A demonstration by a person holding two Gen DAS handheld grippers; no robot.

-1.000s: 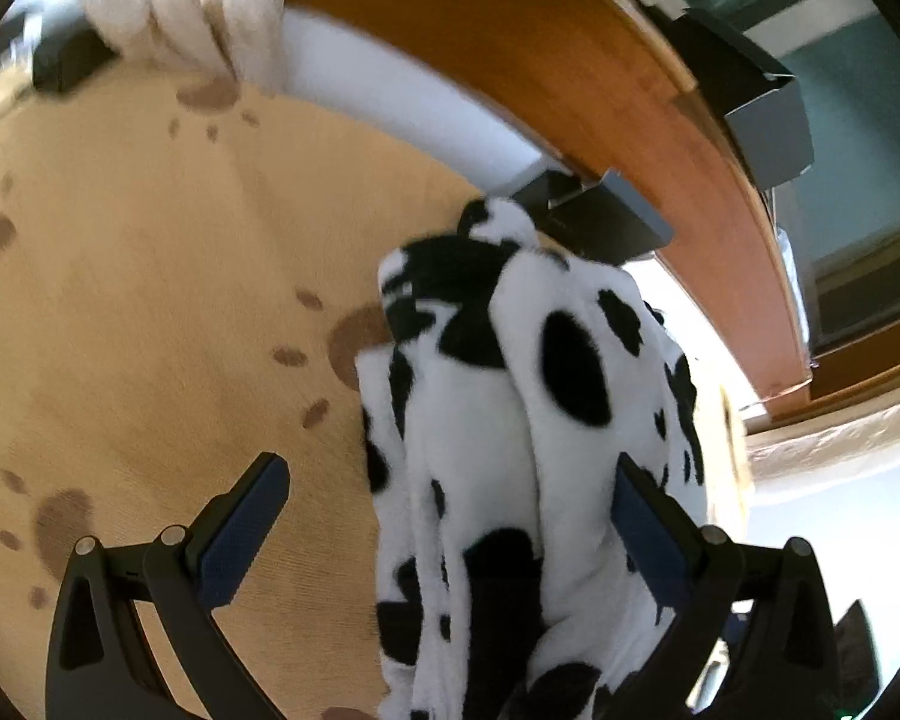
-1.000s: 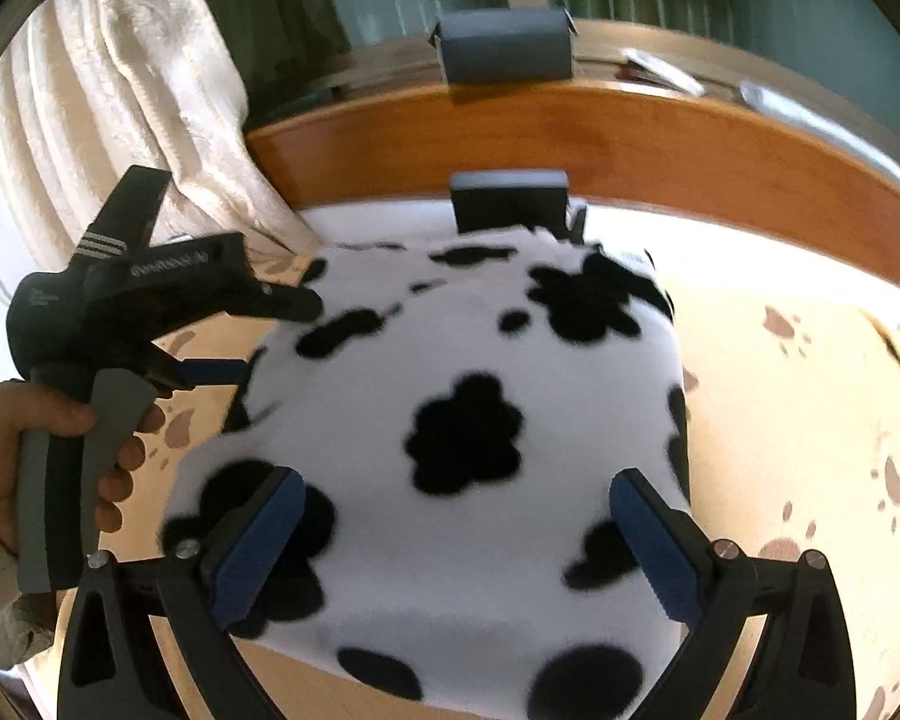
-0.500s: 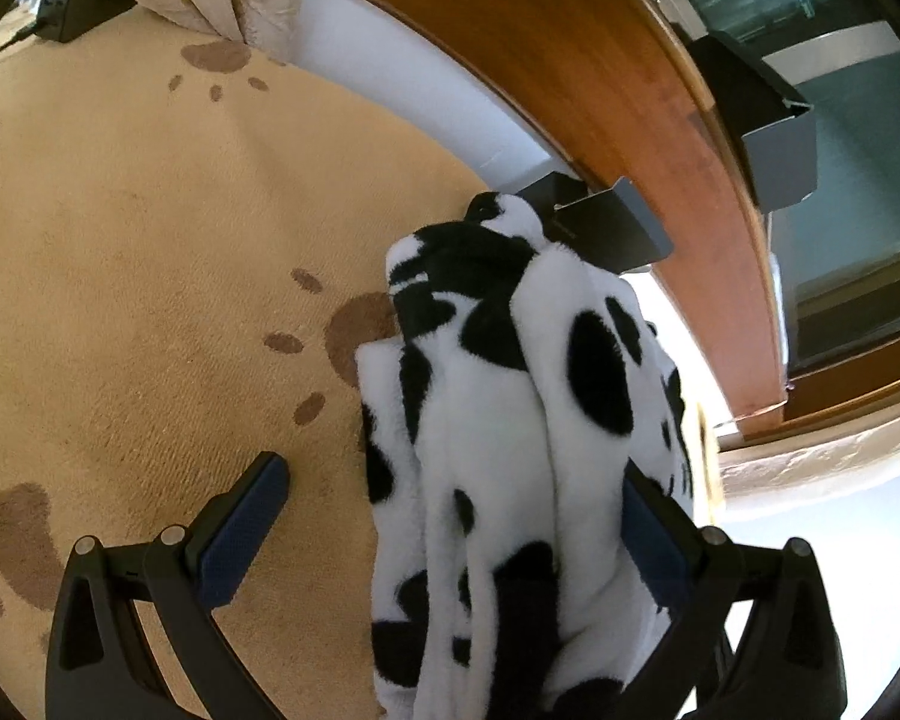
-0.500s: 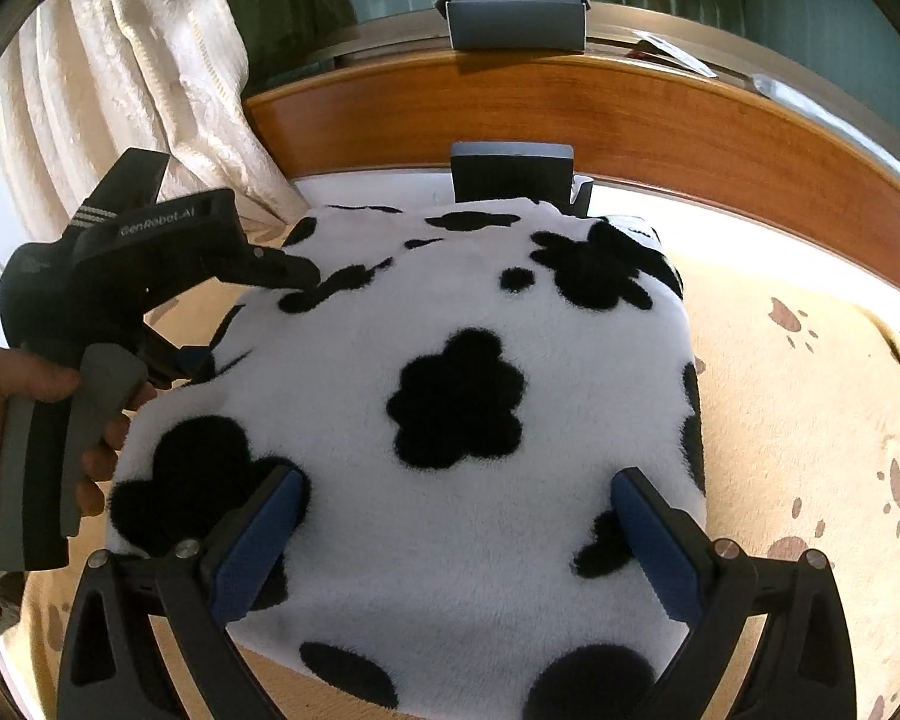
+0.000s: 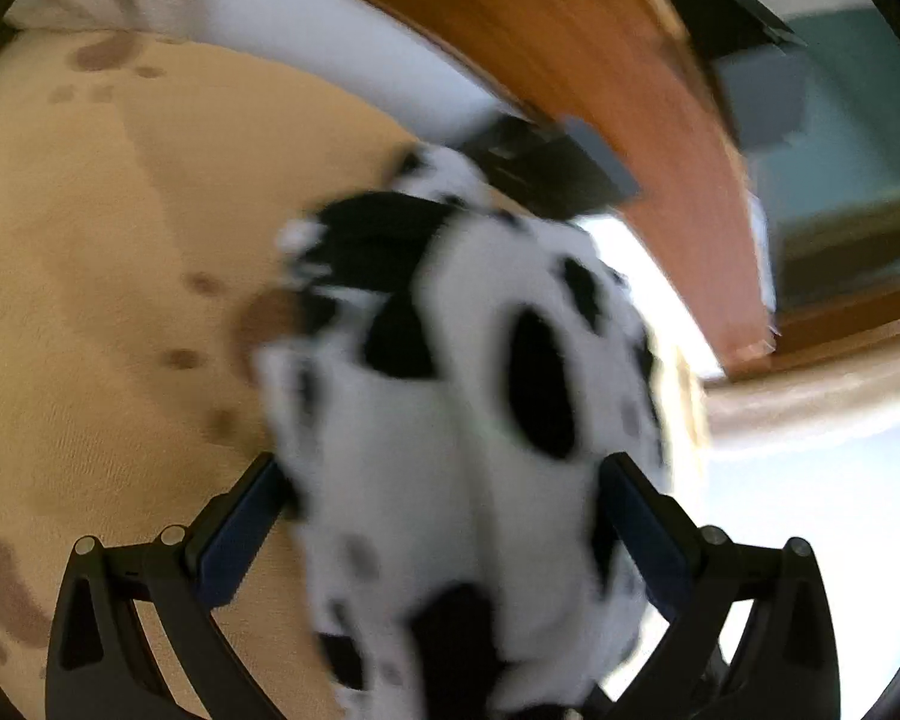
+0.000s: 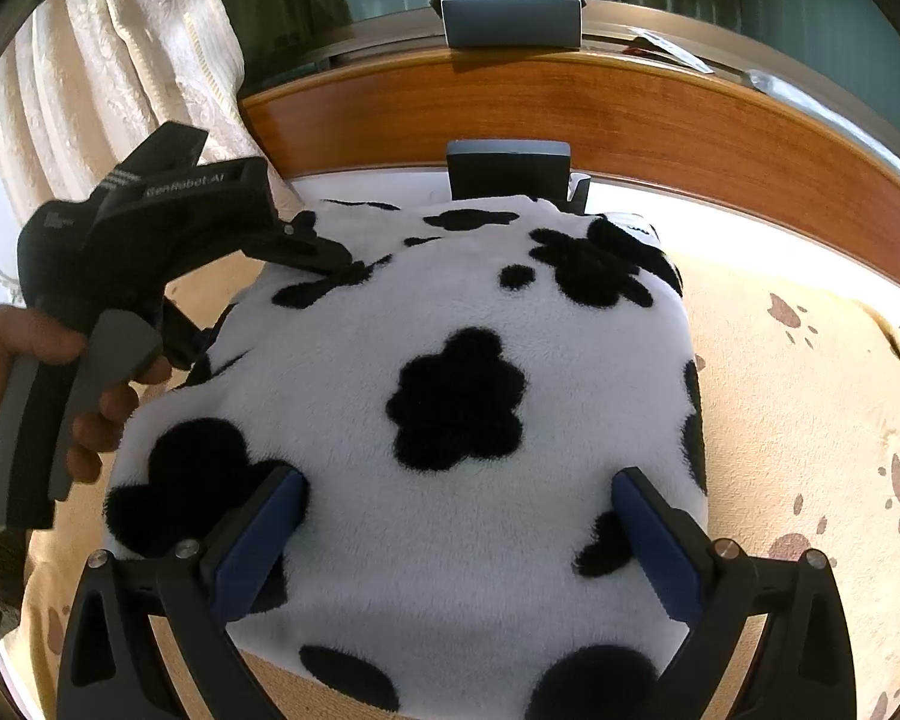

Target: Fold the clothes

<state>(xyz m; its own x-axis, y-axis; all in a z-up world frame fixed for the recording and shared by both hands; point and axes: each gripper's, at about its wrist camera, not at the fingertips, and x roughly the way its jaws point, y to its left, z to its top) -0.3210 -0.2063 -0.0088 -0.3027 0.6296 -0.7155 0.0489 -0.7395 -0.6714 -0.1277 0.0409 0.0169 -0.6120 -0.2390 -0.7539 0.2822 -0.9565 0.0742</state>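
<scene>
Left wrist view motion-blurred — fleece garment [image 5: 468, 420] smeared, its lower end cut off.

The cow-print garment [image 6: 450, 420] looks plush, fuzzy fleece; the paw-print cover [image 6: 810, 420] beneath is matt woven cloth; the headboard [image 6: 630, 120] at top is glossy wood.

One cow-print fleece [image 6: 450, 420], folded. Two tongs around it: the right pair [image 6: 459, 516] and the left pair [image 6: 306, 252]. Behind the fleece, two grey boxes [image 6: 510, 12], one curtain [image 6: 108, 60] and one hand [image 6: 60, 372].
</scene>
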